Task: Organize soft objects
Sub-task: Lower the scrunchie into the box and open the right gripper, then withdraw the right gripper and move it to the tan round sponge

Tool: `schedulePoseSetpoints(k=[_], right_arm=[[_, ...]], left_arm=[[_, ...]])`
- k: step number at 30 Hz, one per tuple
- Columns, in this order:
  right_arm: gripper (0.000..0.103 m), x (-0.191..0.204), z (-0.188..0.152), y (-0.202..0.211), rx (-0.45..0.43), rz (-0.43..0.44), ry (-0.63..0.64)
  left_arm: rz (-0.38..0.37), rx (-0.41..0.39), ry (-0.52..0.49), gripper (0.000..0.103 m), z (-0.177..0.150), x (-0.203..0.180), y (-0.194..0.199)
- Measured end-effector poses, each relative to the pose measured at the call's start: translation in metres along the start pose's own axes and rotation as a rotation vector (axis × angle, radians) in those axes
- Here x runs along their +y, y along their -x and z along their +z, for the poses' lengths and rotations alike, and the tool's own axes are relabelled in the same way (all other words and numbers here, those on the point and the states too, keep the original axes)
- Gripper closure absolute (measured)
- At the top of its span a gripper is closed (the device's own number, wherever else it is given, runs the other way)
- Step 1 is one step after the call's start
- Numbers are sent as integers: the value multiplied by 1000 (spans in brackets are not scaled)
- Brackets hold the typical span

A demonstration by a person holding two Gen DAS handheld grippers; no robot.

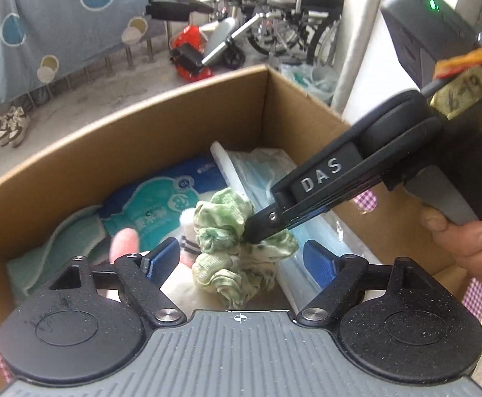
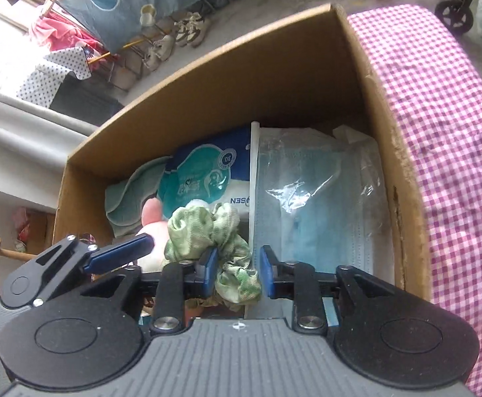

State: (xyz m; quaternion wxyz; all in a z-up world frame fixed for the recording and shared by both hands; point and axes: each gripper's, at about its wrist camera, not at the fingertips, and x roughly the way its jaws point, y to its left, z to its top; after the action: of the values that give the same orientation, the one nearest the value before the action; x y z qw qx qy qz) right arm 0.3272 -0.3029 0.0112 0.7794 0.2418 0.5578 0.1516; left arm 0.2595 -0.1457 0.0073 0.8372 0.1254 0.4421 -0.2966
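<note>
Left wrist view: left gripper [image 1: 241, 259] is spread wide over the cardboard box [image 1: 188, 125], blue pads clear on both sides of the green tie-dye scrunchie [image 1: 231, 248], nothing gripped. Right gripper [image 1: 257, 228] comes in from the right, tips at the scrunchie. Right wrist view: right gripper [image 2: 237, 273] is partly parted with a fold of the scrunchie [image 2: 214, 241] between its pads; left pad touches the fabric, right pad stands apart, so it is released, not clamped. Scrunchie lies inside the box, on top of the other contents, near the middle. Bagged blue face masks [image 2: 317, 205] fill the right half up to the box wall [image 2: 403, 178]; a blue tissue pack [image 2: 204, 175] and a teal cloth [image 2: 125, 195] take the left. Far wall is near, little free floor shows. Checked purple cloth [image 2: 446, 132] lies just outside the right rim.
</note>
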Motion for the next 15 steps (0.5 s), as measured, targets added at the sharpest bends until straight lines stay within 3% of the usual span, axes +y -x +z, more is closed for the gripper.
schedulePoseSetpoints(k=[3,7,15], right_arm=[[53,1,-7,19,-51,4,-2],[53,4,-26,57,-125,34,-7],[45,20,-102,152,-301,180,26]], left_arm=[[7,-37,15,20,-3,2,19],[-9,-98,56,17,-10,7,55],[-45,-243,88,9,-40,4,137]])
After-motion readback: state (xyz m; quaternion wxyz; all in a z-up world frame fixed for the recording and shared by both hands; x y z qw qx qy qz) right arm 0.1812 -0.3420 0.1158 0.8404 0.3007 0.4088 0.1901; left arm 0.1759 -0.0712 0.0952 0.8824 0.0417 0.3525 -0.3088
